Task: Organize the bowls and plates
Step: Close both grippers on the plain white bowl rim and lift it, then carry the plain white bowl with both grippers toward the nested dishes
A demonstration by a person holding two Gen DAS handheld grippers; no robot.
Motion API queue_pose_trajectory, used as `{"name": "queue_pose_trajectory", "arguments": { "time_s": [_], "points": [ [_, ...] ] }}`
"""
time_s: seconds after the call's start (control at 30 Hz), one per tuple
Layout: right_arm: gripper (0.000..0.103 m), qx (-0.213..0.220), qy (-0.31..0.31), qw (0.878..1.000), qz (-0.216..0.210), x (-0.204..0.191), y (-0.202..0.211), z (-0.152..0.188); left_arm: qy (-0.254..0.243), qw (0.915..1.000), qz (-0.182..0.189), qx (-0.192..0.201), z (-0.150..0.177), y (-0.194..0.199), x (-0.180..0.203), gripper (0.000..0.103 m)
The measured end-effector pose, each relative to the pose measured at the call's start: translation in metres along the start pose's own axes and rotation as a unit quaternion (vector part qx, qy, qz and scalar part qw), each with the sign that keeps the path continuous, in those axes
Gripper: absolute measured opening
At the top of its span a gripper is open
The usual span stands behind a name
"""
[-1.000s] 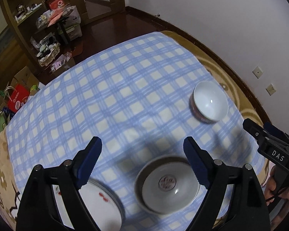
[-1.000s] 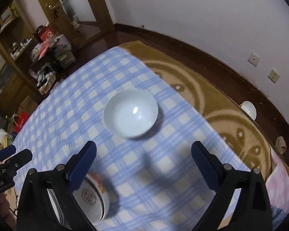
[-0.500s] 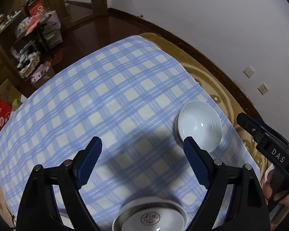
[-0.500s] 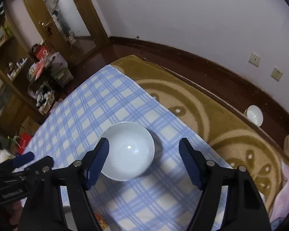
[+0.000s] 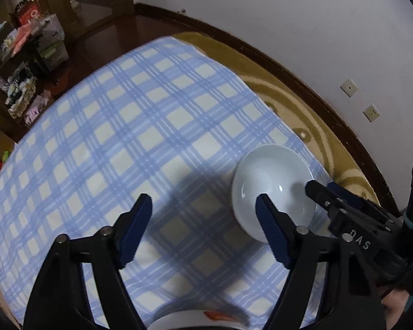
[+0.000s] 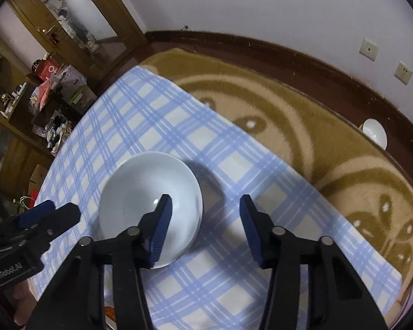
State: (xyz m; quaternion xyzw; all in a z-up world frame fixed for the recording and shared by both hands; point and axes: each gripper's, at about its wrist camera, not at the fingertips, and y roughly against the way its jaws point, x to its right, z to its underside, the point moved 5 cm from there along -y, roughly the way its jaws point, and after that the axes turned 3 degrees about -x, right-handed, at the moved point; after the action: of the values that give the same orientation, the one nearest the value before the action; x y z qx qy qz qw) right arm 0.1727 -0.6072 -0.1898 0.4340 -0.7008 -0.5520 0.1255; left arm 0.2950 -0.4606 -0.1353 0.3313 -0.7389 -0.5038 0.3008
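Right gripper [image 6: 203, 211] closing, its jaws straddling the white bowl's [image 6: 148, 192] near rim, not yet pinching. Left gripper [image 5: 203, 206] narrowing, empty, beside it. Bowl sits alone on checked cloth [image 5: 124, 126]; stacking unstarted, probably. Red-patterned dish [image 5: 206, 320] waits below.

Room light dim, cool, flat; source overhead, out of view. My arms throw broad soft shadow on cloth [image 5: 140, 126] between and ahead of my left fingers [image 5: 136, 231]. Second shadow falls right of bowl [image 6: 151, 206] in right view. Small glare spot inside bowl, both views. Heavy fisheye bend: wall [image 6: 261, 5] and skirting curve, black vignette in corners. Cloth pattern smeared by motion blur, worst toward edges in left view. My finger pads fairly sharp. Shelves [image 5: 22, 63] at far left dark, murky.
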Motion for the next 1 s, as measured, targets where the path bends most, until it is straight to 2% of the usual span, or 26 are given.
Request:
{"name": "queue_pose_trajectory", "arguments": {
  "time_s": [0.07,0.13,0.2,0.23,0.3,0.37,0.4,0.47,0.57,0.63,0.73,1.0],
  "points": [
    [0.037,-0.006,-0.001,1.000,-0.004,0.000,-0.005,0.002,-0.006,0.9997,0.015,-0.018,0.003,-0.011,0.006,0.056],
    [0.033,-0.012,-0.004,1.000,-0.008,0.001,-0.008,0.004,-0.008,0.9994,0.022,-0.027,0.005,-0.020,0.011,0.049],
    [0.029,-0.015,0.005,1.000,0.000,0.002,-0.010,0.005,-0.010,0.9992,0.021,-0.034,0.007,-0.029,0.015,0.034],
    [0.026,-0.015,0.008,1.000,0.003,0.003,-0.011,0.006,-0.010,0.9990,0.020,-0.038,0.008,-0.033,0.017,0.030],
    [0.025,-0.018,0.003,1.000,-0.014,0.006,-0.013,0.008,-0.011,0.9988,0.020,-0.043,0.011,-0.040,0.019,0.019],
    [0.024,-0.020,-0.002,1.000,-0.023,0.008,-0.015,0.011,-0.013,0.9986,0.024,-0.045,0.012,-0.043,0.023,0.011],
    [0.023,-0.021,-0.005,0.999,-0.026,0.008,-0.017,0.011,-0.014,0.9987,0.022,-0.044,0.012,-0.044,0.024,0.010],
    [0.013,-0.020,-0.005,0.999,-0.040,0.005,-0.019,0.010,-0.018,0.9989,0.010,-0.041,0.011,-0.046,0.025,0.009],
    [0.009,-0.027,0.003,0.999,-0.032,0.000,-0.024,0.014,-0.019,0.9991,0.008,-0.038,0.011,-0.045,0.026,0.008],
    [0.009,-0.027,0.011,0.999,-0.018,-0.002,-0.026,0.016,-0.021,0.9991,0.009,-0.036,0.011,-0.043,0.027,0.008],
    [0.008,-0.023,0.003,0.999,-0.022,0.000,-0.023,0.017,-0.035,0.9990,0.002,-0.030,0.014,-0.037,0.031,0.008],
    [0.008,-0.012,0.019,1.000,-0.016,-0.013,-0.003,0.022,-0.016,0.9995,0.000,-0.028,0.019,-0.023,0.024,0.007]
  ]
}}
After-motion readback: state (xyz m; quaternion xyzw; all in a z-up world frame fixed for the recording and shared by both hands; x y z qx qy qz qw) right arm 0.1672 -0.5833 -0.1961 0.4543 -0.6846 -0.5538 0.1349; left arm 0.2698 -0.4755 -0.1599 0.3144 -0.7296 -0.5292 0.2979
